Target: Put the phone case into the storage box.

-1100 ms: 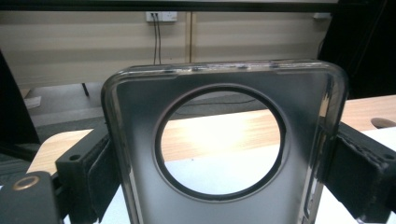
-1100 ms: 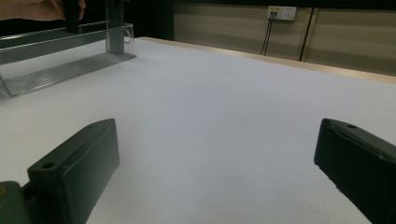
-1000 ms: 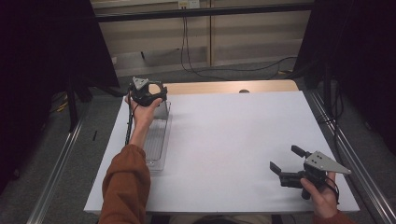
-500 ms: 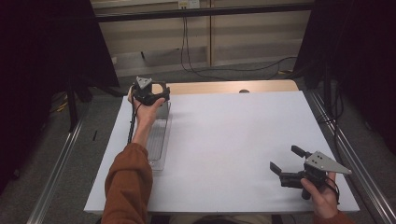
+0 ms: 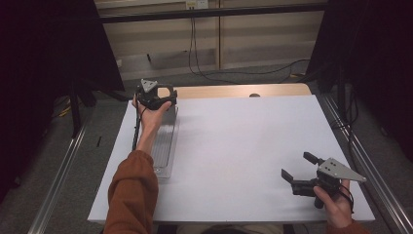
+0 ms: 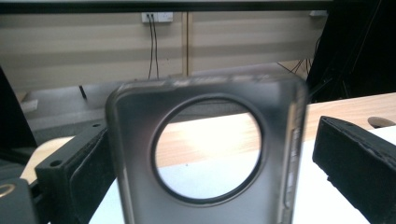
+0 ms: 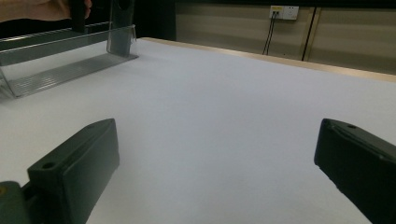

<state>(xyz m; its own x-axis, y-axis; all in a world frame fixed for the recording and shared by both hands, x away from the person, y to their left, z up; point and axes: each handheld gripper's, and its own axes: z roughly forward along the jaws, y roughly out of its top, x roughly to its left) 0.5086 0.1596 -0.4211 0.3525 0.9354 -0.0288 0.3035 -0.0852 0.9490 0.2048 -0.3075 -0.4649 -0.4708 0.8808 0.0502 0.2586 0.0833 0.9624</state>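
Two grippers are showing in the high view. The left gripper (image 5: 157, 96) is hanging over the far end of the clear tray (image 5: 163, 146), and the right gripper (image 5: 301, 171) is waiting wide open, well apart. In the left gripper view, a dark phone case (image 6: 205, 154) is standing between the jaws; one jaw is clearly off it, so I cannot tell if it is gripped. In the right gripper view, the jaws are gaping over the bare white table (image 7: 224, 102). I think the case is going into the tray next, gently.
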